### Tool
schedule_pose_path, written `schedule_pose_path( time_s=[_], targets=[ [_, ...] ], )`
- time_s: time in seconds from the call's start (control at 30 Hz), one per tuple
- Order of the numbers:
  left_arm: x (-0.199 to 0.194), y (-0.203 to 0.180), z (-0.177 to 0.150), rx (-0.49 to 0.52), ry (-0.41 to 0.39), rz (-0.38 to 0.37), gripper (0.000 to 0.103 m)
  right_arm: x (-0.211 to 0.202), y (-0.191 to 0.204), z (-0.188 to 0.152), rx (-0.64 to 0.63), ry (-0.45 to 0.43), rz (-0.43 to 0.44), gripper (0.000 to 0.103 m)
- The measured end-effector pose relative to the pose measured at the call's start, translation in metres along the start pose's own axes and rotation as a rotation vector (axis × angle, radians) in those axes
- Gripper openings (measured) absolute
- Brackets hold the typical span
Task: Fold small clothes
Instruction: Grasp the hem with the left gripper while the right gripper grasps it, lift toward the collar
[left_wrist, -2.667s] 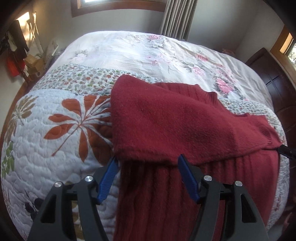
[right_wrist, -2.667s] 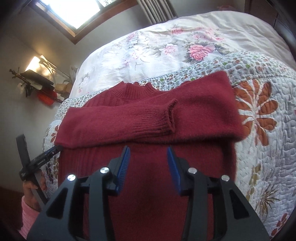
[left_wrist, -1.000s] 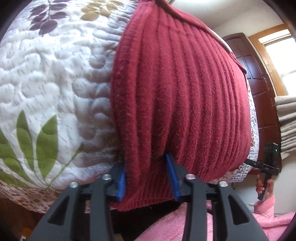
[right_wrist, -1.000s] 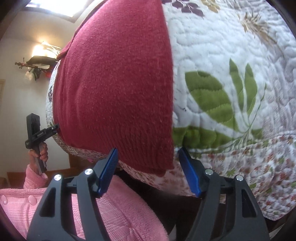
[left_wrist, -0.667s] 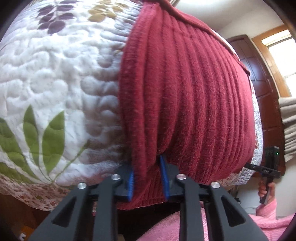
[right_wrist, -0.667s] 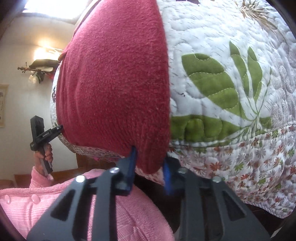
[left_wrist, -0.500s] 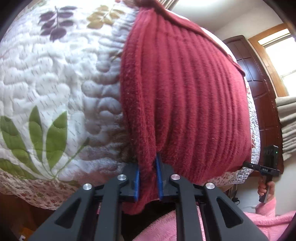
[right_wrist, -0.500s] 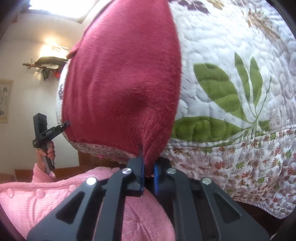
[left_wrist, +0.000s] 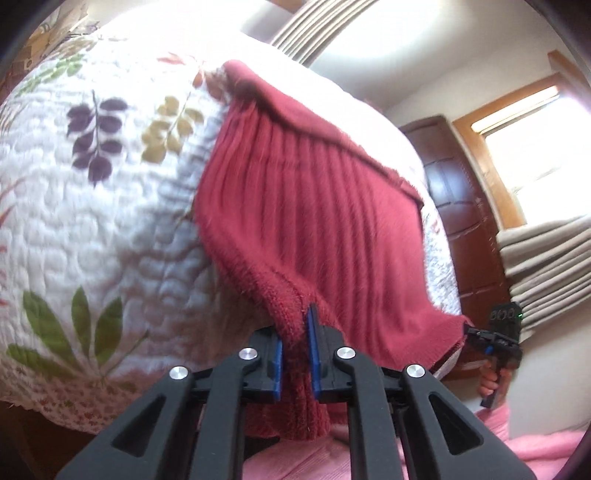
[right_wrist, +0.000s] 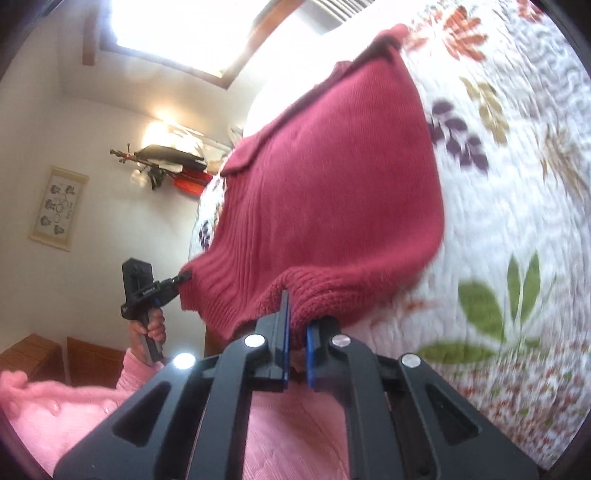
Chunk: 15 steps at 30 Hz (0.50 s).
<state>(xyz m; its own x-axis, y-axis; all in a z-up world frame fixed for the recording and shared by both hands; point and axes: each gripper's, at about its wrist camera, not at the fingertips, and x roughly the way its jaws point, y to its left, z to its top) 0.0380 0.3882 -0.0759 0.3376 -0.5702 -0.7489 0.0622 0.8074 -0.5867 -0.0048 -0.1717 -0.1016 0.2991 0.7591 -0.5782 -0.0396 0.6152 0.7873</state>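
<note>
Four fingers (left_wrist: 313, 354) on one sweater (left_wrist: 317, 221) hem.

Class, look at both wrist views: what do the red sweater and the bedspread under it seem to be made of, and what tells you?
Red sweater: probably a wool or acrylic knit; ribbed lengthwise, matte, with a fuzzy nap along its hem.
Bedspread: looks like quilted cotton; matte white, puffy stitched ripples, printed leaves.
</note>
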Motion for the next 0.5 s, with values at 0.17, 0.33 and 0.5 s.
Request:
schedule_pose_path(
  time_s=[0.17,0.33,0.5],
  targets=[
    [0.01,-0.006,0.035,0.001,-0.034,-0.001,0.011,0.0,-0.009,0.036,0.018,-0.028,-0.002,0.005],
    [0.023,0.006,0.078,-0.064,-0.071,-0.022,0.011,0.012,-0.018,0.078,0.028,-0.036,-0.019,0.005],
    [0.054,0.036,0.116,-0.182,-0.079,0.01,0.011,0.031,-0.045,0.123,0.085,-0.032,-0.066,0.005]
  ],
)
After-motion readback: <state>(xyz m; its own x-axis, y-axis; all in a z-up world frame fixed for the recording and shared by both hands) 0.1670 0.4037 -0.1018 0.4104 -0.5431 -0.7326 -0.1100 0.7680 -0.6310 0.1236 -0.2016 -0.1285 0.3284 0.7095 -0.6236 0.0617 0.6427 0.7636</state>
